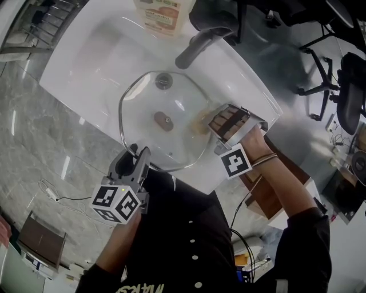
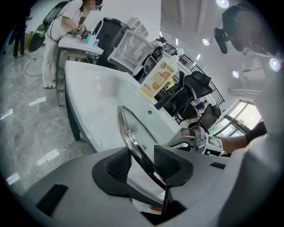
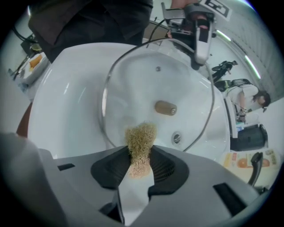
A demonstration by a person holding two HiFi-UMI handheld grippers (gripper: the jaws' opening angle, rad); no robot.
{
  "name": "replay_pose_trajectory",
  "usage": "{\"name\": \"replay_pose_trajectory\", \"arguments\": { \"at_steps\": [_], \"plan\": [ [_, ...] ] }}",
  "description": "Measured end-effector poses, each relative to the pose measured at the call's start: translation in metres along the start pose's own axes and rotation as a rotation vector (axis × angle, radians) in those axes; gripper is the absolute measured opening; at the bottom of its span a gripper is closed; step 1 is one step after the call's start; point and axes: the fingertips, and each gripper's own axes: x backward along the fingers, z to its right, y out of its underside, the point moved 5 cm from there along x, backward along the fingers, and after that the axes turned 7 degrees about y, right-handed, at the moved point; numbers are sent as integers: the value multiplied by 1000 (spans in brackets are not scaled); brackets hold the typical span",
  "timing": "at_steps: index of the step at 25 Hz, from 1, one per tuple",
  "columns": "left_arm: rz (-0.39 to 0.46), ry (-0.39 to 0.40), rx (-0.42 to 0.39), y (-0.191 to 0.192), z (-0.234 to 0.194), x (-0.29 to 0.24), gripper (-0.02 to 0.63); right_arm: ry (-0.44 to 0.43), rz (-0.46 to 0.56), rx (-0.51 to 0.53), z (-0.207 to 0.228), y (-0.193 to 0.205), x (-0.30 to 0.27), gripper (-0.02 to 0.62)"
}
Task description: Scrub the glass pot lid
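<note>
A round glass pot lid [image 1: 182, 103] with a metal rim and a brown knob [image 1: 164, 121] is held tilted over the white sink [image 1: 86, 63]. My left gripper [image 1: 136, 153] is shut on the lid's near rim [image 2: 129, 133], which runs between the pads [image 2: 120, 166] of the left gripper [image 2: 143, 165]. My right gripper [image 1: 218, 122] is shut on a tan fibrous scrubber [image 3: 140, 141], whose tuft sticks out past the jaws of the right gripper [image 3: 141, 165] and lies against the lid's [image 3: 133, 84] right edge. The knob [image 3: 165, 107] shows just beyond the scrubber [image 1: 200, 122].
A dark faucet [image 1: 198, 47] reaches over the sink from the far side, beside an orange-labelled bottle [image 1: 162, 14]. The drain [image 1: 164, 80] lies under the lid. A grey marble counter [image 1: 40, 143] surrounds the sink. Office chairs [image 1: 334, 86] stand to the right.
</note>
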Motion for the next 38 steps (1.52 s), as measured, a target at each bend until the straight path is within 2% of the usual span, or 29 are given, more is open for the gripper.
{"name": "replay_pose_trajectory", "arguments": {
  "at_steps": [5,9,11,13,20,26,38],
  "plan": [
    [-8,3,-8,-1,1,0,178,230,28,-218,75,-3,-10,144],
    [-6,11,-12,-1,-1,0,179,430,64,-285,128,-13,-32,144],
    [-8,17,-8,-1,-1,-1,179,476,69,-333,142,-15,-44,144],
    [-10,21,-12,-1,-1,-2,179,482,64,-361,148,-18,-53,144],
    [-35,25,-70,-2,0,-1,192,513,59,-319,142,-30,-69,144],
    [-45,32,-60,-2,-3,-2,198,442,100,-309,134,-38,-72,143],
    [-57,24,-95,-3,-1,-1,202,338,115,-248,103,-42,-55,141]
  ]
}}
